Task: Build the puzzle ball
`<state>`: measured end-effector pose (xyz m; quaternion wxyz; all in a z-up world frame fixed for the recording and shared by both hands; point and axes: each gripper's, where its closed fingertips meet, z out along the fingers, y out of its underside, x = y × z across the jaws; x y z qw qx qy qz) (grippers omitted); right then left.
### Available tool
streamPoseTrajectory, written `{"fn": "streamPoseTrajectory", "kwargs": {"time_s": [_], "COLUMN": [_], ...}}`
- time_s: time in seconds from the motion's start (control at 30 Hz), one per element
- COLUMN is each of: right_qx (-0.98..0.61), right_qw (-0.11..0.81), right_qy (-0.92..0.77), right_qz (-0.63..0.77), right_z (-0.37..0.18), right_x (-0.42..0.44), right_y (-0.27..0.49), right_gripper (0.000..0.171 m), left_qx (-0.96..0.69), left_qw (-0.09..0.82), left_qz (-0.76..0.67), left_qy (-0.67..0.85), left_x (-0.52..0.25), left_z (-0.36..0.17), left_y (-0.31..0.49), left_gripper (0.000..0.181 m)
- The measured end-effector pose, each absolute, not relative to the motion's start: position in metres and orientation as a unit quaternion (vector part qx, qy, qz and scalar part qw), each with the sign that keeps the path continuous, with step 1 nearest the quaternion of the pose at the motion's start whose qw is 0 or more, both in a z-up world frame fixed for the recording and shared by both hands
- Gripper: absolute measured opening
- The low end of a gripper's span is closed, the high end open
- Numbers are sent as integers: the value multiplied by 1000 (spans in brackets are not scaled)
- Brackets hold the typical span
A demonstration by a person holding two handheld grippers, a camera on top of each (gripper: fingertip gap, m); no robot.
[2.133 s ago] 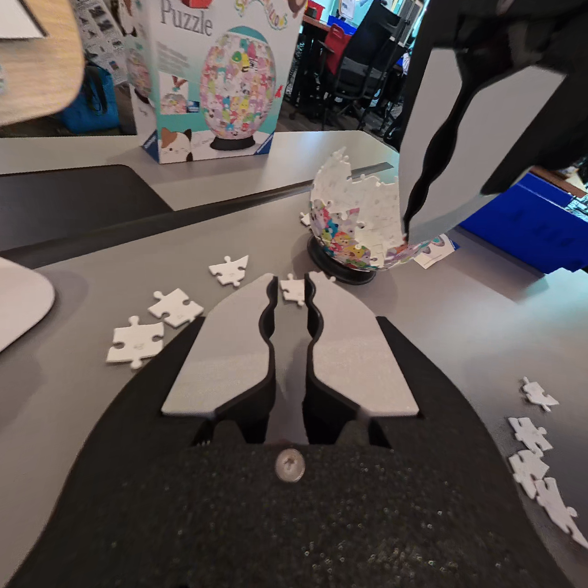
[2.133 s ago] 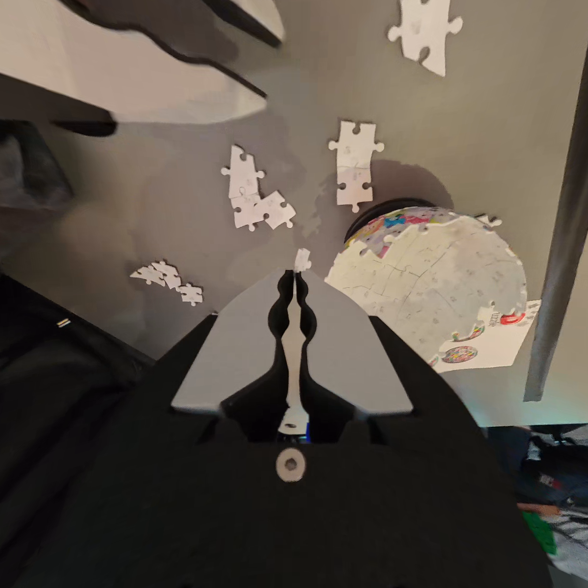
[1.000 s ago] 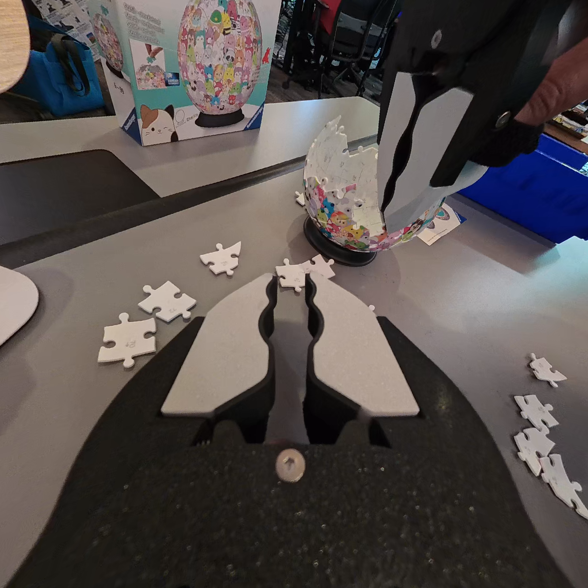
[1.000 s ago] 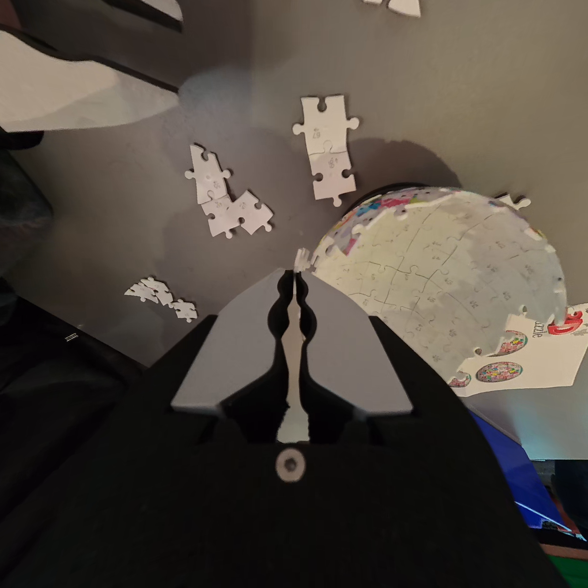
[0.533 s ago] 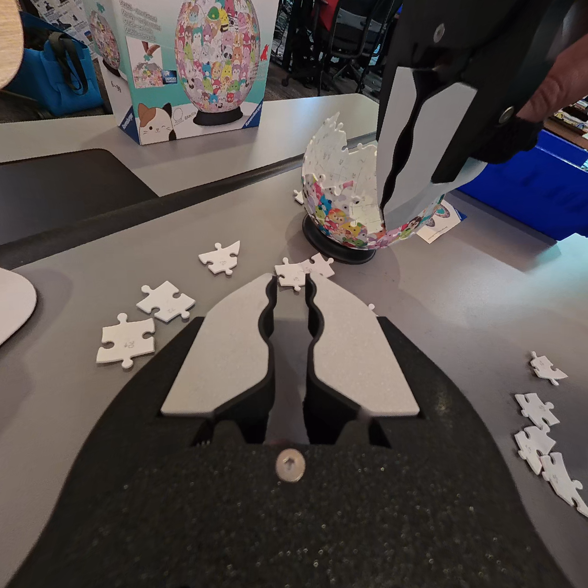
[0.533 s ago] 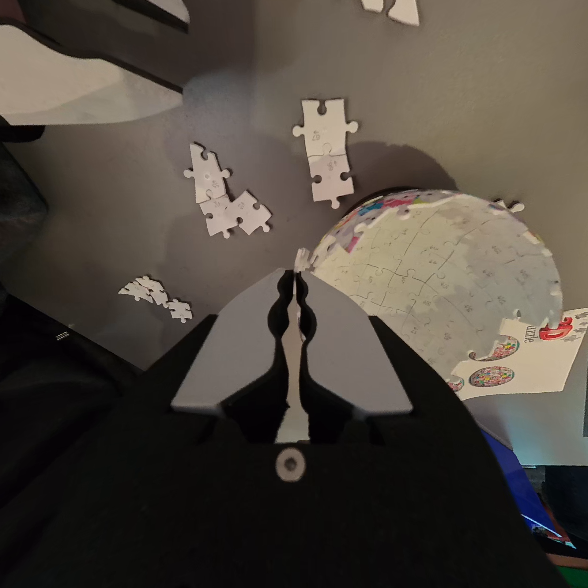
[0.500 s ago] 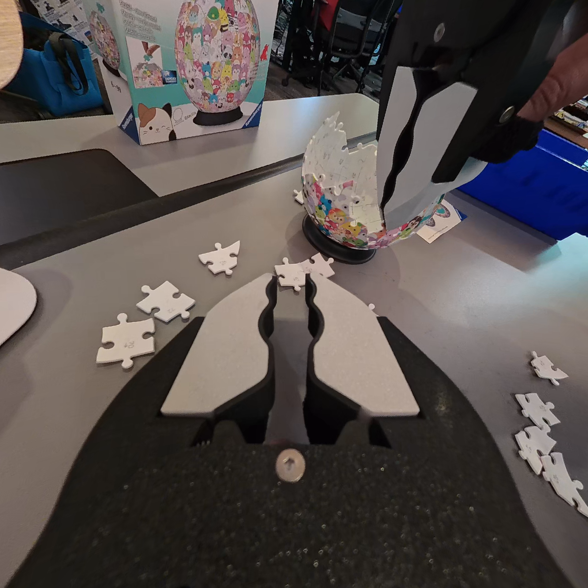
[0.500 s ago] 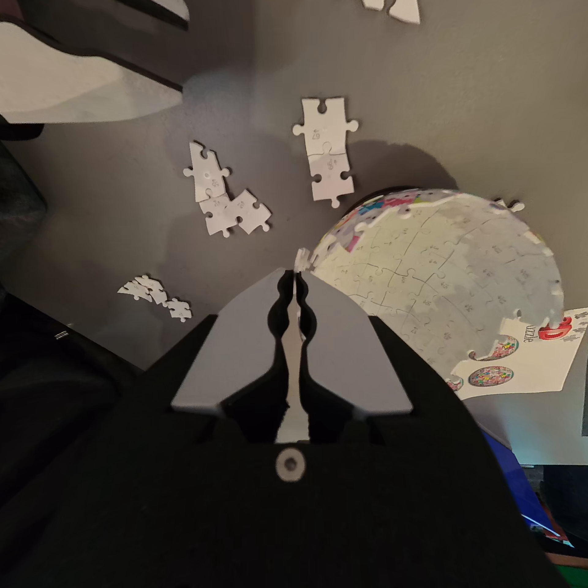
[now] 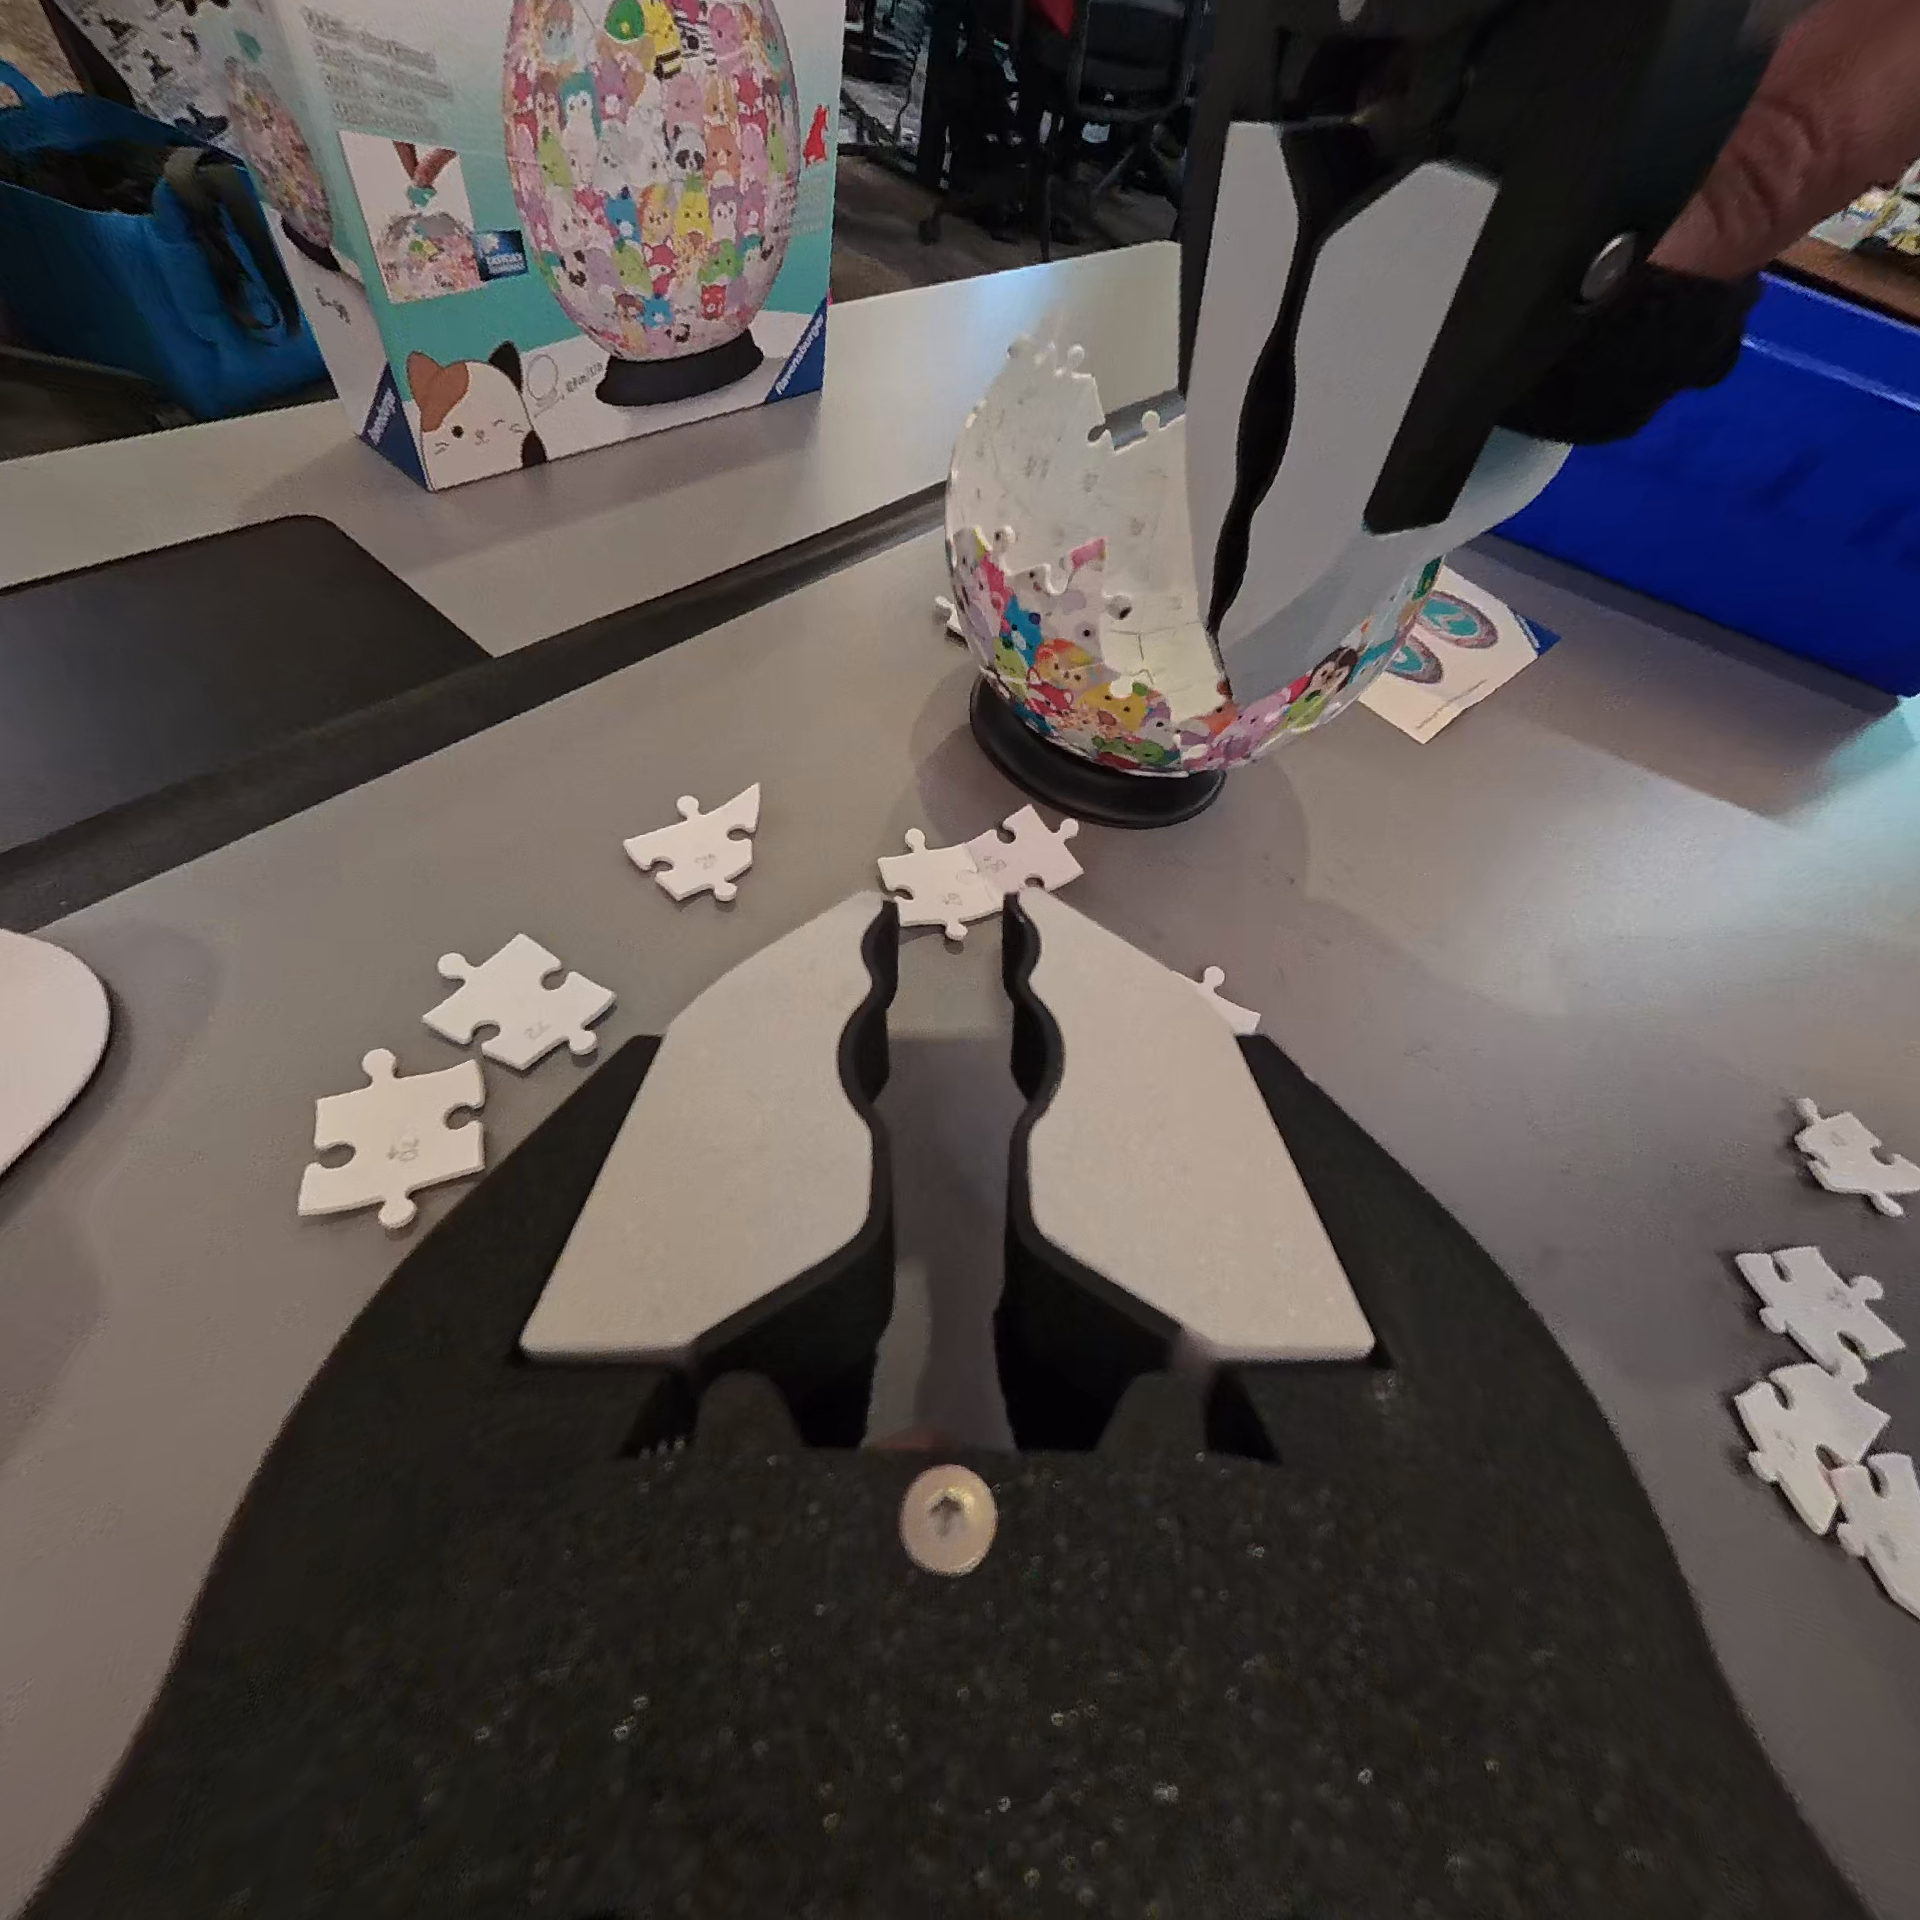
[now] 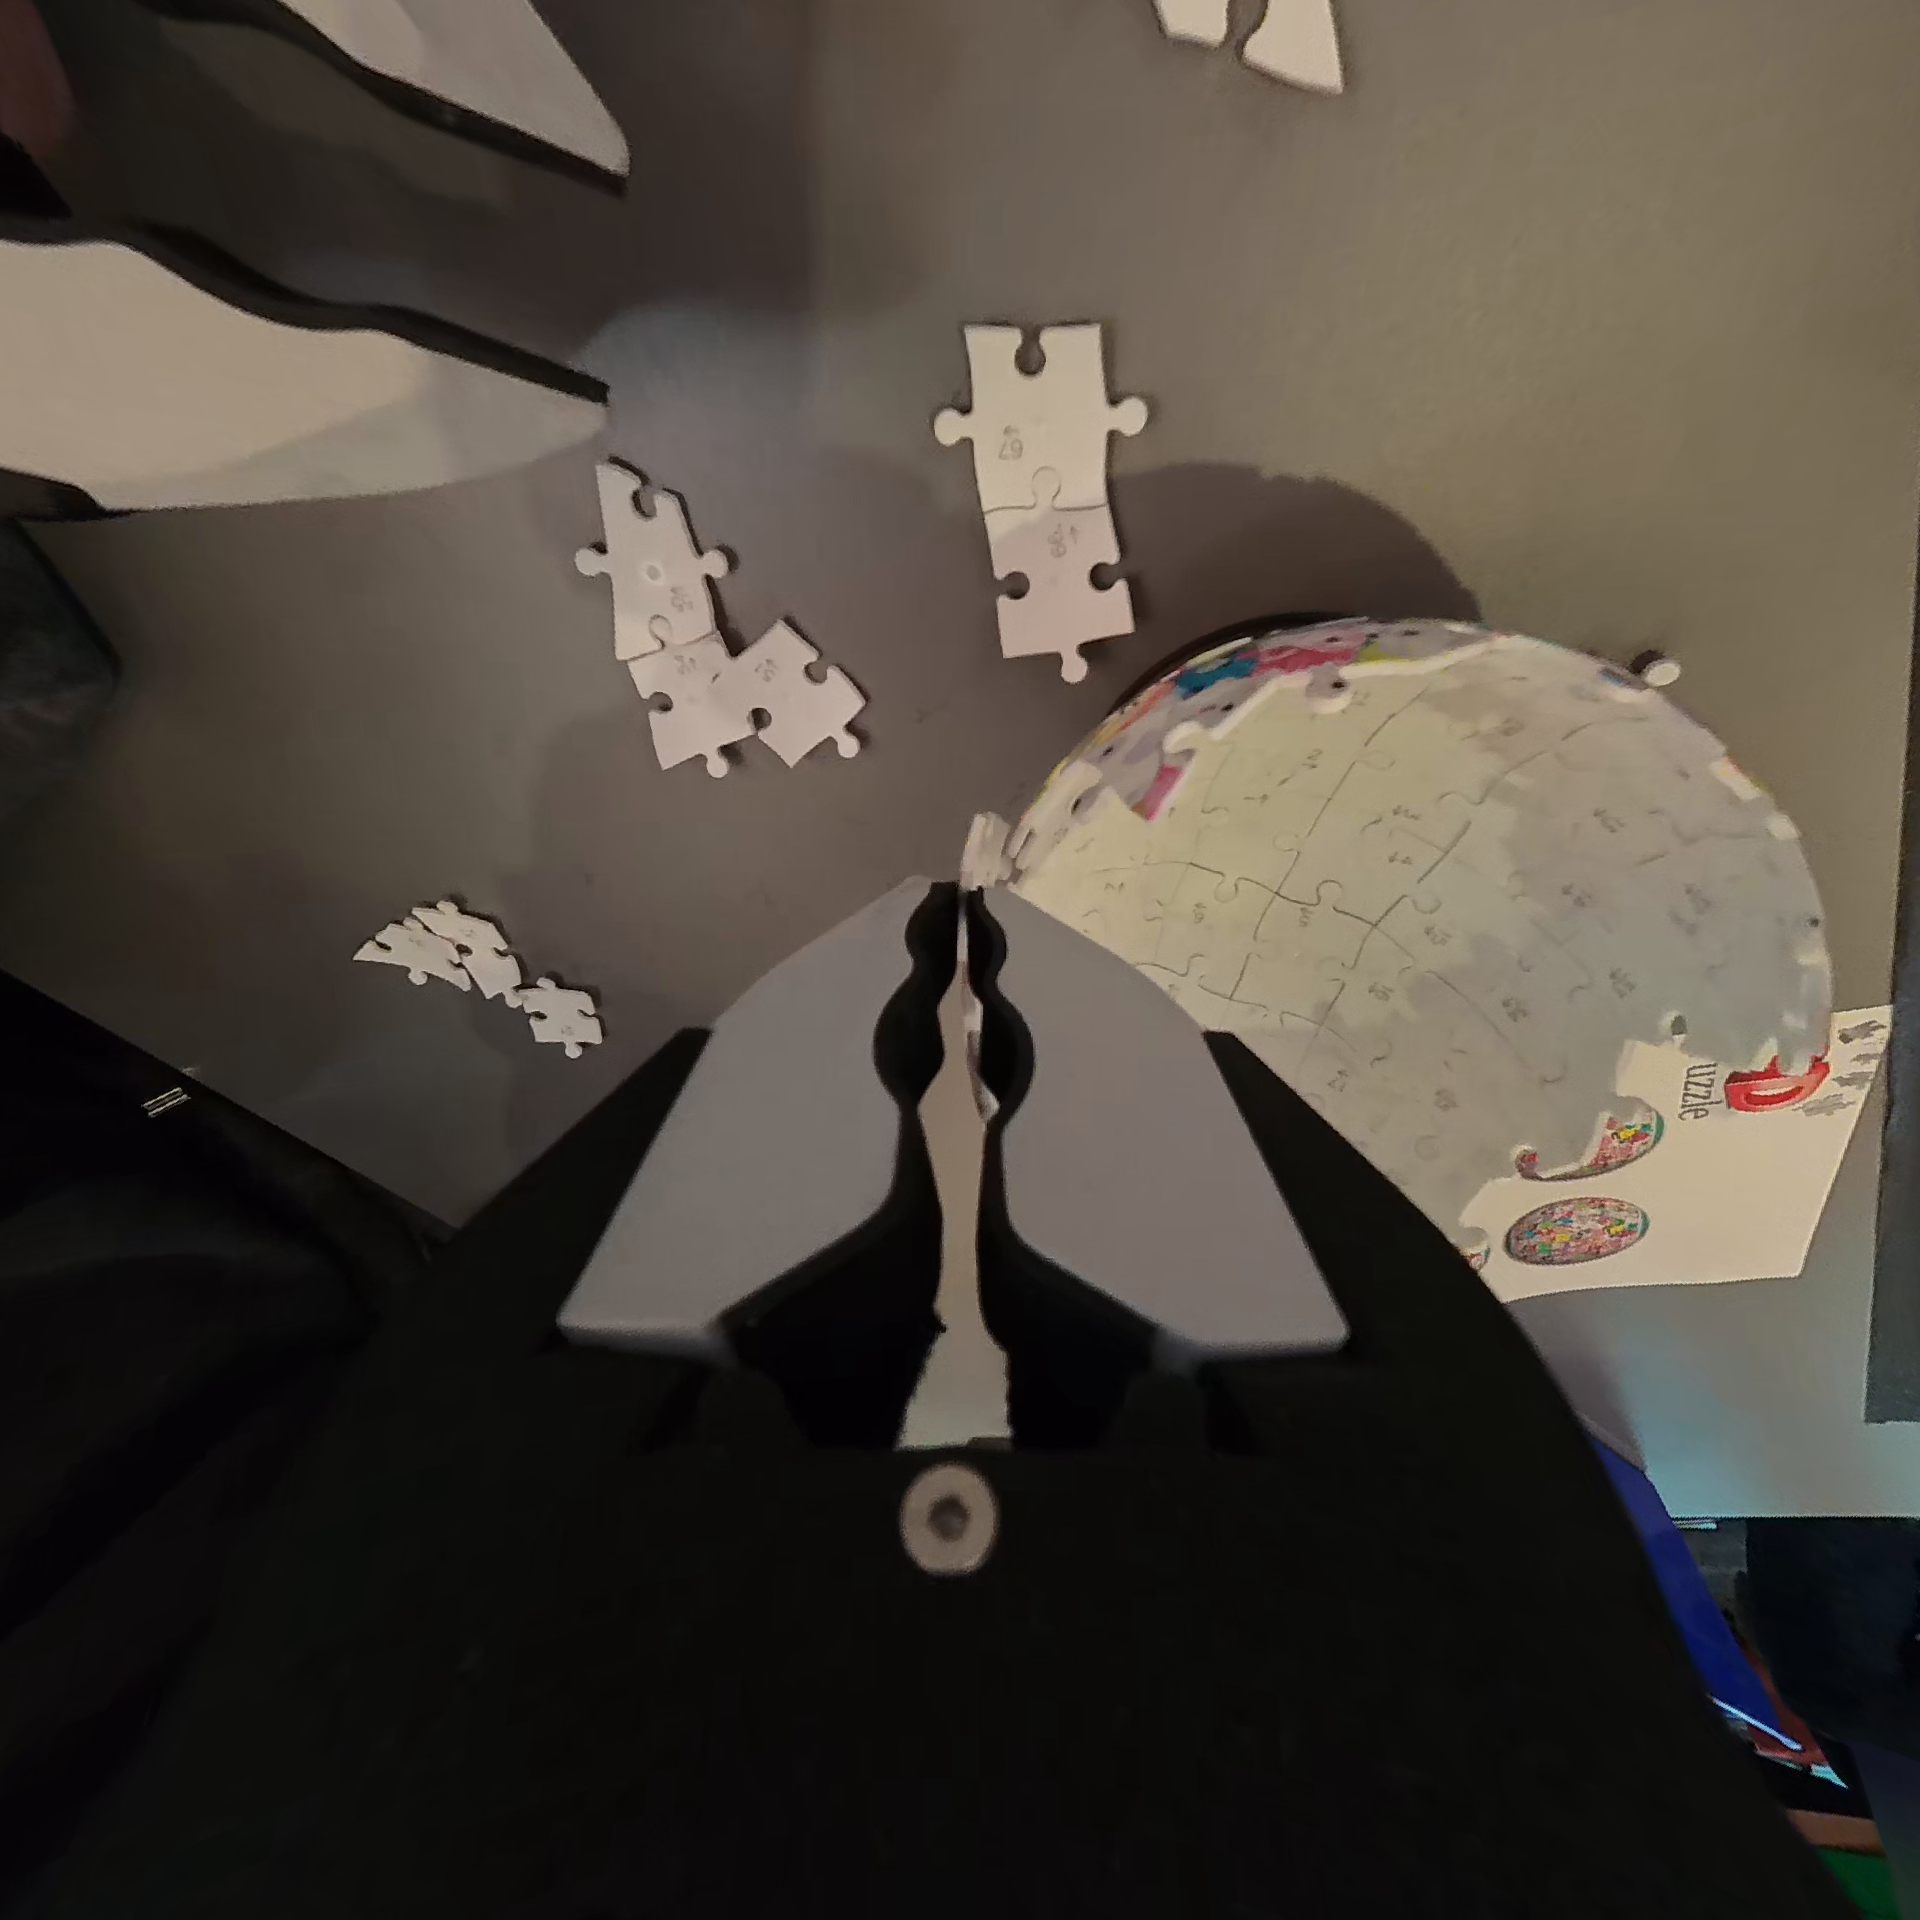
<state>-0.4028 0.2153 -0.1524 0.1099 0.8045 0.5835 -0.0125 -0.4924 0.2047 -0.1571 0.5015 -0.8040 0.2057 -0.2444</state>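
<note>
Little has been shifted since earlier. Left view: left gripper point(image 9: 948, 914) is held spread, empty, near the ball point(image 9: 1091, 613). Right view: right gripper point(image 10: 961, 894) is pinched on a piece point(image 10: 987, 847), touching the ball's rim

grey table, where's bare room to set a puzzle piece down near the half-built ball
Free: the grey table between the half-built colourful puzzle ball on its black stand and the white pieces along the right edge. Also free: the strip left of the ball, before the dark seam. Crowded: ahead of the open left tool, where joined and single white pieces lie scattered.
</note>
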Motion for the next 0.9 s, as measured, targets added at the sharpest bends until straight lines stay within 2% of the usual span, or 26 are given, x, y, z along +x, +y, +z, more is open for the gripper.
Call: {"fn": "streamPoseTrajectory", "kwargs": {"time_s": [0.57, 0.9], "right_qx": [813, 826], "right_qw": [94, 78], "right_qy": [573, 555], "right_qz": [-36, -52], "right_z": [-150, -149], "right_x": [-403, -404], "right_y": [223, 231], "right_gripper": [2, 2], "left_qx": [-790, -790], "left_qw": [498, 494], "left_qz": [-219, -220], "left_qy": [281, 290], "left_x": [-450, -422], "left_z": [-161, -163], "left_y": [193, 213], "left_gripper": [18, 3]}}
